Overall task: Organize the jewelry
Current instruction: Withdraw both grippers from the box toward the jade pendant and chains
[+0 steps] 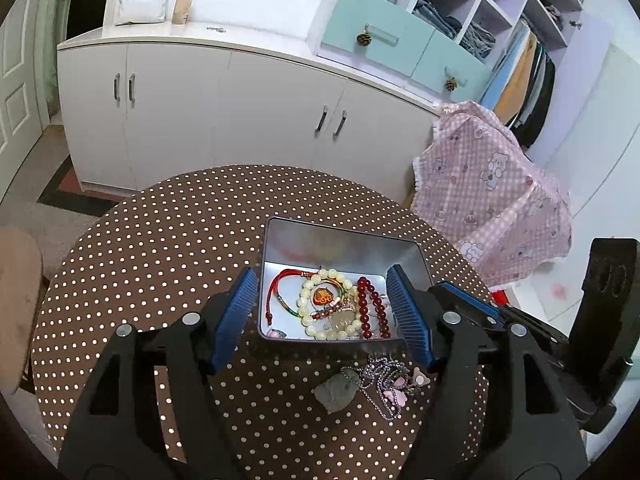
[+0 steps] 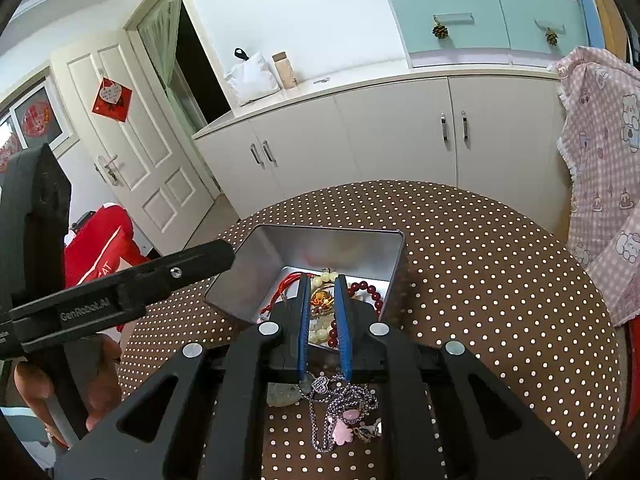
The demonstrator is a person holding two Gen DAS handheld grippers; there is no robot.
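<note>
Hovering my left claw (image 1: 326,320) spread and empty over the tin (image 1: 340,248); right claw (image 2: 323,328) nearly clenched, empty. Chain (image 1: 384,380) lies before the tin: I'd pinch its bunched middle.

We read "GenRobot.AI" in pale letters along the black plastic left gripper body (image 2: 84,316); nothing else legible.

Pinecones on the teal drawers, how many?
2. One pinecone hangs below the handle of the left teal drawer, the other pinecone below the handle of the right drawer. Both show in the left wrist view too. None seems hidden.
</note>
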